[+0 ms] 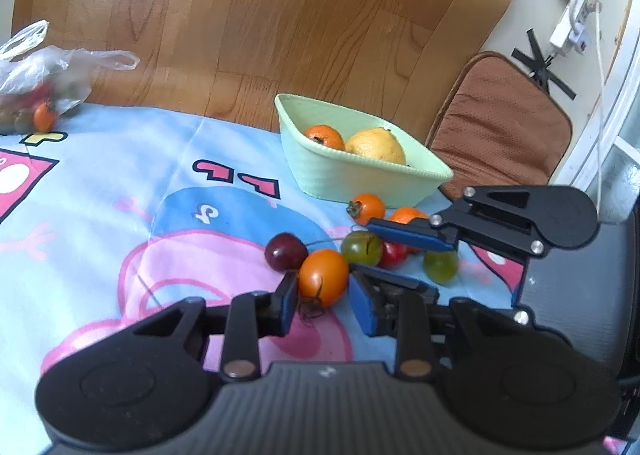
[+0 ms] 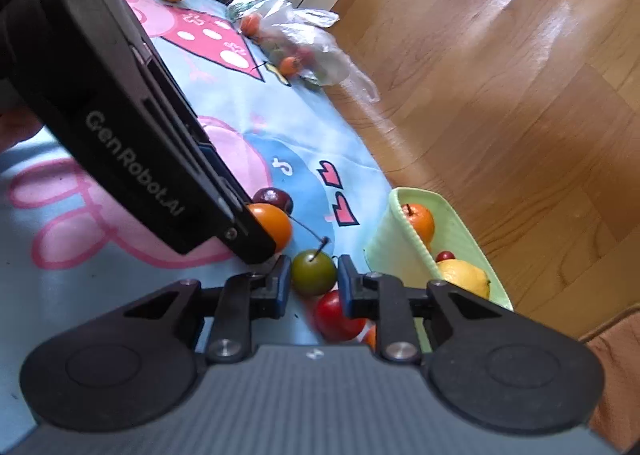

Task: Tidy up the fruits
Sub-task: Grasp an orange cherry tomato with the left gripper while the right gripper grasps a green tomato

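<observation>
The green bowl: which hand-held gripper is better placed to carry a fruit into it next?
Right, probably. The right hand-held gripper already brackets the green tomato, and the green bowl lies just beside it. The left hand-held gripper brackets an orange tomato farther from the bowl.

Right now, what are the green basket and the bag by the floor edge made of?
Green basket: looks like moulded plastic, matte pale green, with fine ribbing on its walls. Bag: thin clear plastic film, crinkled and glossy, with fruit showing through it.
</observation>
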`<state>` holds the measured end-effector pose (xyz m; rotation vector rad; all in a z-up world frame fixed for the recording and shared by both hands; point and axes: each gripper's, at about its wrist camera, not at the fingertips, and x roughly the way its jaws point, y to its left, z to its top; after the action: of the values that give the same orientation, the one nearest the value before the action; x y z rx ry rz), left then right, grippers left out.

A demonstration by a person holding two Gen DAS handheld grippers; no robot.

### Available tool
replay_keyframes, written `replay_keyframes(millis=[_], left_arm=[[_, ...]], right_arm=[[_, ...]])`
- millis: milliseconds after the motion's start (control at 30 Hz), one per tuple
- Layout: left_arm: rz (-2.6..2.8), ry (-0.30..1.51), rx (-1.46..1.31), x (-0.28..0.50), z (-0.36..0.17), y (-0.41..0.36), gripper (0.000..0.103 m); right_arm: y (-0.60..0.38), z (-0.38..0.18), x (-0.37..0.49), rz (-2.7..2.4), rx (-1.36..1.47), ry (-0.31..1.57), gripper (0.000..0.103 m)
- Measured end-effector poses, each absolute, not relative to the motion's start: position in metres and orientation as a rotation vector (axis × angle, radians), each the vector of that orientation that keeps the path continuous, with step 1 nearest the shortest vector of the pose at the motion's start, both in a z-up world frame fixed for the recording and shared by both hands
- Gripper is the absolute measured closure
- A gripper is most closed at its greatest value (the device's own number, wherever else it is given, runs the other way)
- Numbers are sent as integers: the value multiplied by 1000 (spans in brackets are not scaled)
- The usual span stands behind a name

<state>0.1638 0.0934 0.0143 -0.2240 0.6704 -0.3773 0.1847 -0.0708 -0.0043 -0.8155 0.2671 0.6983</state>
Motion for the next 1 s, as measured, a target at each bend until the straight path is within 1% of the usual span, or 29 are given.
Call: replay_keyframes(millis=[167, 333, 500, 633, 667, 733, 833, 900, 1000], left_arm=[[-411, 637, -234, 133, 21, 98, 75], [-457, 648, -173, 108, 22, 81, 74], [-482, 660, -90, 96, 17, 55, 74], [-455, 660, -32, 91, 12, 43, 73], [-447, 656, -21, 89, 12, 41, 72], [-431, 650, -4, 86, 13, 40, 69], [-427, 641, -3, 84, 16, 39, 67], [-421, 641, 0, 85, 17, 39, 67], [-423, 653, 6, 88, 13, 36, 67]], right_arm=[[-100, 11, 153, 688, -653, 251, 76], [-132, 9, 118, 672, -500, 326, 76], [-148, 3, 102, 627, -370, 390, 76], [-152, -4, 106, 600, -293, 441, 75], [-153, -3, 103, 597, -285, 442, 75], [-153, -3, 103, 595, -282, 443, 74], [-152, -5, 100, 594, -290, 441, 74], [-153, -5, 100, 598, -290, 449, 70], [-155, -6, 101, 601, -284, 462, 70]])
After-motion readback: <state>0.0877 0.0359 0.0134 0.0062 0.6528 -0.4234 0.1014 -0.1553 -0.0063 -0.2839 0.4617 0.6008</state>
